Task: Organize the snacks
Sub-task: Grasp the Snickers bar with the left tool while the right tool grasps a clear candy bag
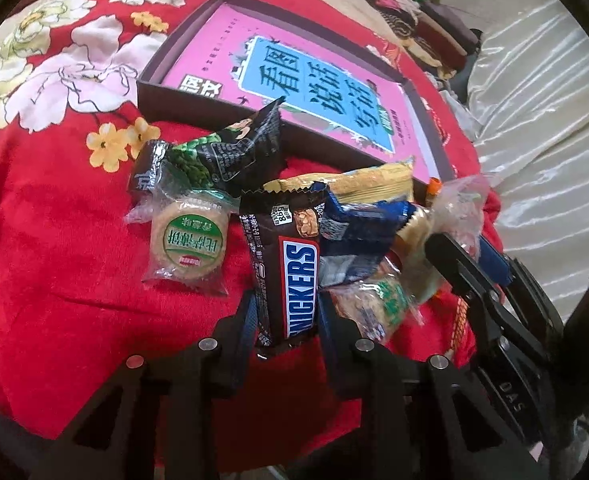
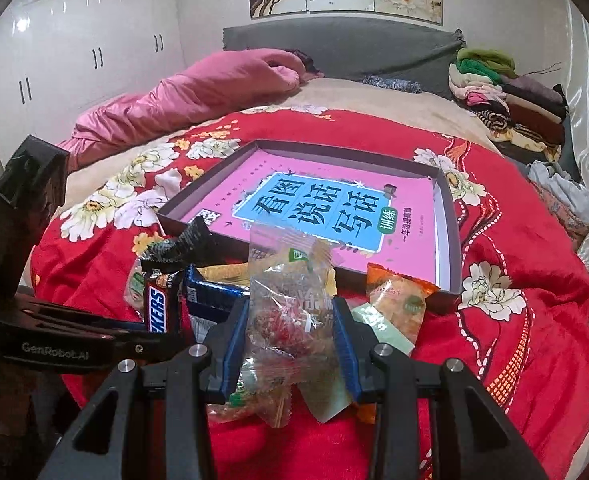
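Step in hand: pick-up from the snack pile, both tongs loaded.

- Left tongs (image 1: 288, 320): clenched on the lower end of the Snickers bar (image 1: 290, 264), bar upright between the pads, its base apparently still low against the red bedspread (image 1: 54, 280).
- Right tongs (image 2: 290, 336): grasping a clear-wrapped snack (image 2: 286, 312), wrapper bulging above and below the pads.
- Remaining pile, just in front of the box's near wall: round green-label biscuit (image 1: 190, 244), black-and-green packet (image 1: 222, 156), blue packet (image 1: 358, 224), yellow packet (image 1: 370, 182), orange packet (image 2: 398, 300).
- Destination, by judgement: shallow dark box (image 2: 450, 216), lined with a pink booklet (image 2: 326, 204), no snacks inside yet.

Next move, by judgement: lift clear of the pile, carry forward over the near wall, lower onto the booklet, release.

Clearances:
- Near wall of the box low but raised; wrapper tails likely to catch unless lifted above it.
- Both tongs close side by side; staggered travel advisable.
- Box floor fully open; far and right walls limit placement.
- Soft bedding: uneven support, box liable to tilt under pressure.
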